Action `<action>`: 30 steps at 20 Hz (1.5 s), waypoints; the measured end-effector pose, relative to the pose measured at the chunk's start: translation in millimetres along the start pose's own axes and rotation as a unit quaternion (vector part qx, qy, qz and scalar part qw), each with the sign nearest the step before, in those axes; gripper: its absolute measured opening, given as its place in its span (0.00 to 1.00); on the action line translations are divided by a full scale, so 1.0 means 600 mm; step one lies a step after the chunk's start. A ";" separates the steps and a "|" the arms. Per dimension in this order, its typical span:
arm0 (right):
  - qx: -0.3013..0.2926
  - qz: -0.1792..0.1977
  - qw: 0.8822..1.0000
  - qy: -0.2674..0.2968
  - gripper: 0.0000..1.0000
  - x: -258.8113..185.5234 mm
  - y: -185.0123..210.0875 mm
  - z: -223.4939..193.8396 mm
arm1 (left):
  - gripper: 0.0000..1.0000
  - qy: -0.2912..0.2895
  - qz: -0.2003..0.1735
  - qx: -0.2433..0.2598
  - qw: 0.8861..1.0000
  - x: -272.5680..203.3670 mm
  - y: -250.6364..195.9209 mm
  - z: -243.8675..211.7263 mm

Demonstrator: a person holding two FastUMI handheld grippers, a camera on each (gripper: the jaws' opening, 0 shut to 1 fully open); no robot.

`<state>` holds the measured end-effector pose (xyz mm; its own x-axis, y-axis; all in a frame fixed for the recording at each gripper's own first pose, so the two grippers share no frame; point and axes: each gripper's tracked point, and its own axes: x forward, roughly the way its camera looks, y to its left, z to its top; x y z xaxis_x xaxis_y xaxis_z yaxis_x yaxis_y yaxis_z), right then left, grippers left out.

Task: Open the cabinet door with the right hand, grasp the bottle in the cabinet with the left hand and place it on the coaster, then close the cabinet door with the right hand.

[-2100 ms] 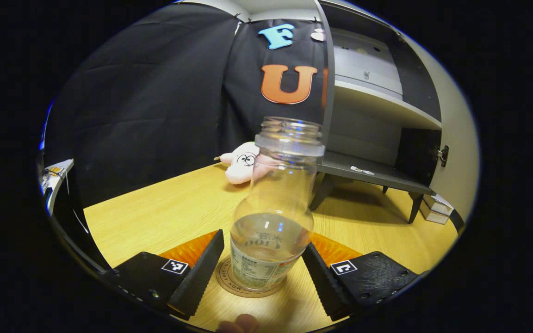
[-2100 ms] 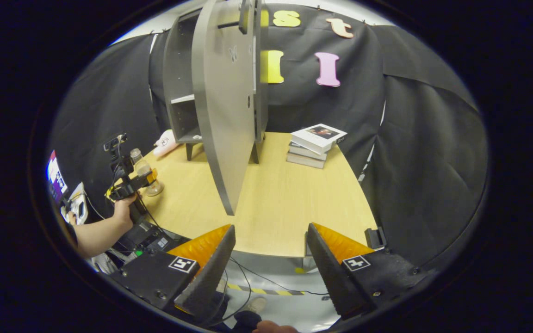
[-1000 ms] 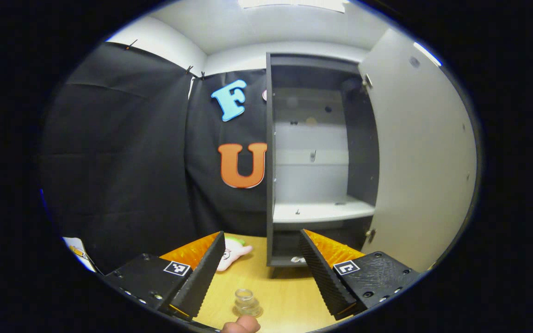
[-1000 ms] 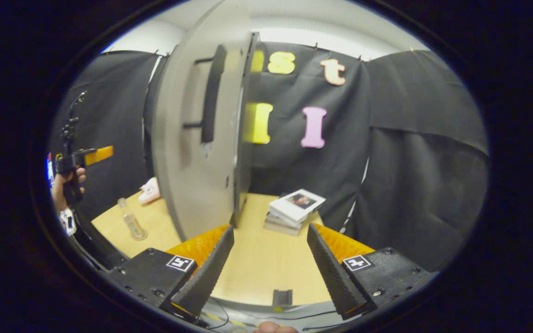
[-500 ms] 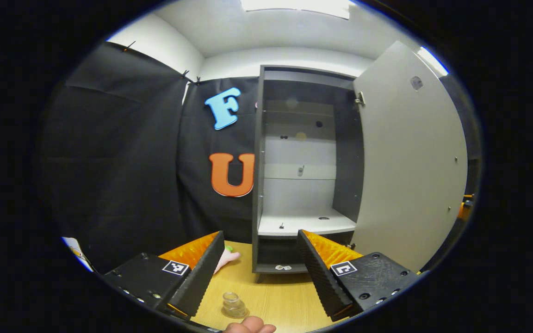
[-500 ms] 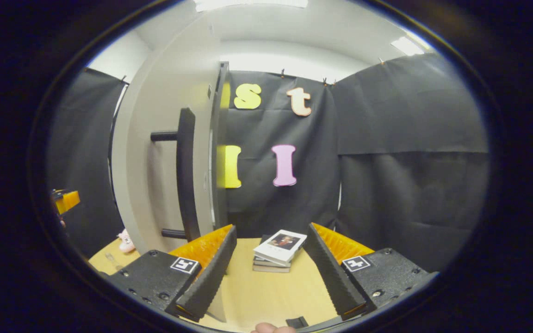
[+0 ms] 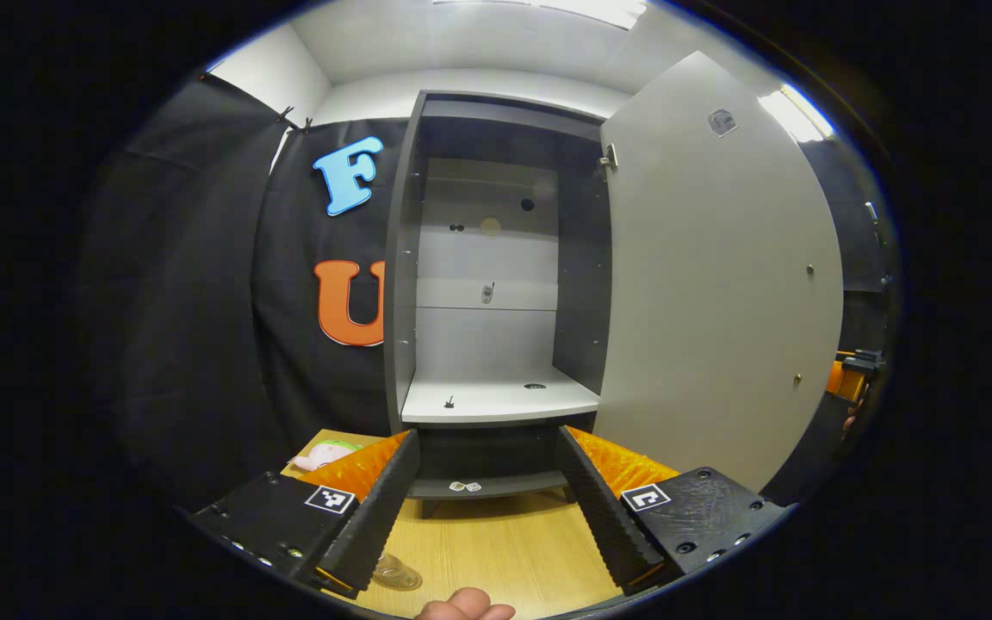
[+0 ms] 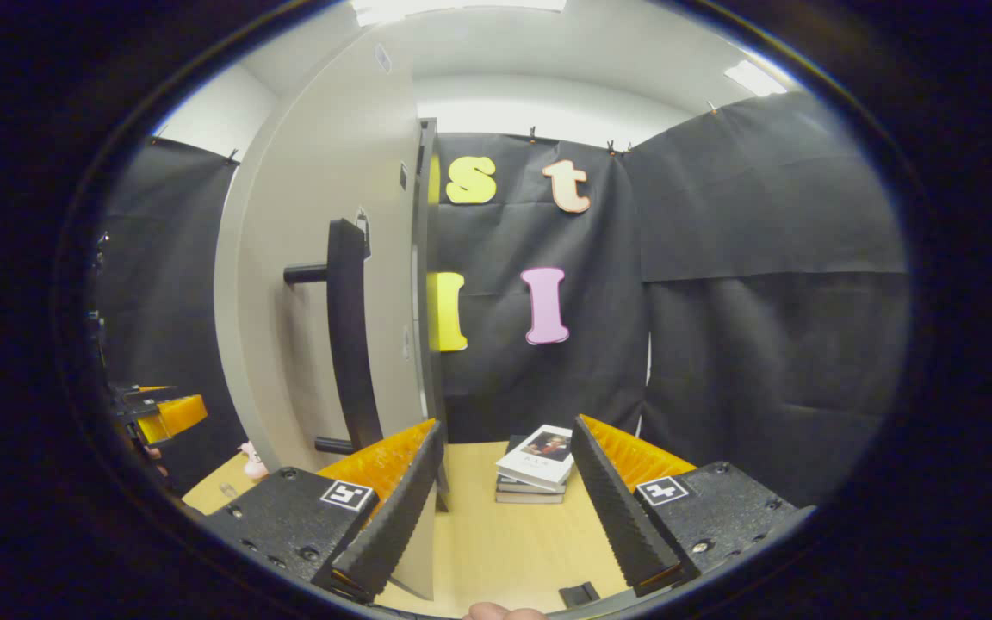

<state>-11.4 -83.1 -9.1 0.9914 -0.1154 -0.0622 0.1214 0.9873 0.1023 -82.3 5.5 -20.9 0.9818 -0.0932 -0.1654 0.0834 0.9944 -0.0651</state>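
Both tongs, left (image 7: 479, 508) and right (image 8: 505, 504), we see open, empty; grey cabinet door (image 8: 324, 284) ajar beside right tongs.

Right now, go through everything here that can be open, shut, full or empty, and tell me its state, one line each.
cabinet door: swung wide open
cabinet: open, its shelves bare
bottle: out of the cabinet, standing on the table, uncapped
left gripper: open, holding nothing
right gripper: open, beside the door handle, not gripping it
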 end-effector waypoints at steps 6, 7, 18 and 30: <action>0.002 0.078 0.997 0.017 0.90 0.001 0.097 -0.007 | 0.95 -0.009 0.004 0.007 1.000 0.000 0.029 -0.002; -0.005 0.085 0.996 0.013 0.96 0.001 0.111 -0.005 | 0.95 -0.010 0.009 0.002 1.000 -0.003 0.036 -0.002; -0.016 0.190 0.982 0.011 0.96 0.039 0.263 -0.013 | 0.95 0.012 0.098 0.004 0.995 -0.087 0.142 -0.041; -0.015 0.251 0.968 0.009 0.97 0.065 0.347 0.002 | 0.95 0.030 0.159 -0.012 0.987 -0.136 0.213 -0.057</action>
<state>52.4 117.8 11.1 0.9238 0.3817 -0.0292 -0.3776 0.9211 0.0946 -157.6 138.3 -49.6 0.9455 0.2199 -0.2401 -0.2323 0.9724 -0.0240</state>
